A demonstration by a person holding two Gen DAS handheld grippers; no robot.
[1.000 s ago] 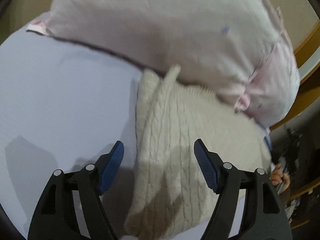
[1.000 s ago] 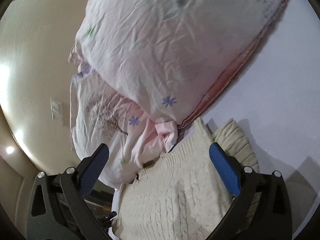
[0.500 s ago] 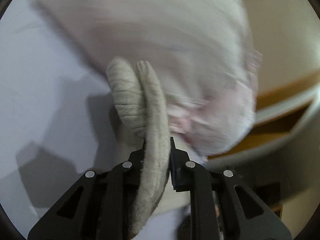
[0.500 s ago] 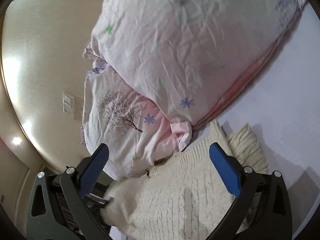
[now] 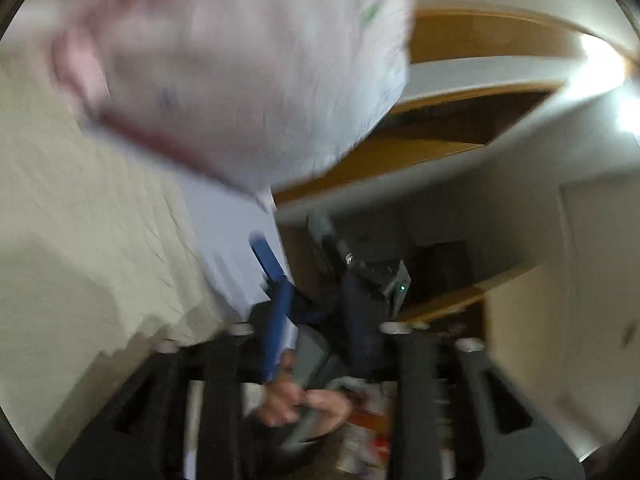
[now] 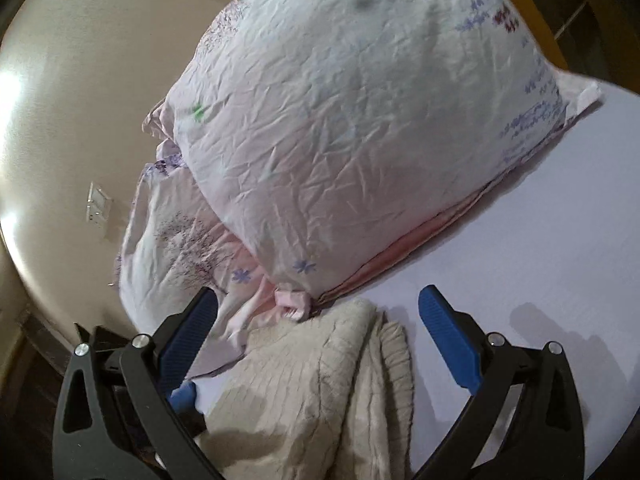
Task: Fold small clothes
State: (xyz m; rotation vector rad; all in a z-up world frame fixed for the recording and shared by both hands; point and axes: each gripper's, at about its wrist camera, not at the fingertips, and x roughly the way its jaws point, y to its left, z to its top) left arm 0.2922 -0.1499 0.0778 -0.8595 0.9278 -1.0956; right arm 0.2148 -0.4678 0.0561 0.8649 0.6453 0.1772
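A pale lilac bed sheet [image 6: 560,240] carries two crumpled floral pillows [image 6: 360,120] against a glossy beige wall [image 6: 80,100] with a white switch plate [image 6: 98,208], while wooden trim [image 5: 480,36] and bright light glare [image 5: 600,68] show beyond the bed's edge.

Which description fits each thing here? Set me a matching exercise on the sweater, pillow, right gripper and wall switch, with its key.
Things:
1. sweater
2. pillow
3. right gripper
4. wall switch

Descriptions:
A. open
B. on the beige wall
C. cream cable knit
D. pale floral print

Pairs: 1-C, 2-D, 3-A, 4-B
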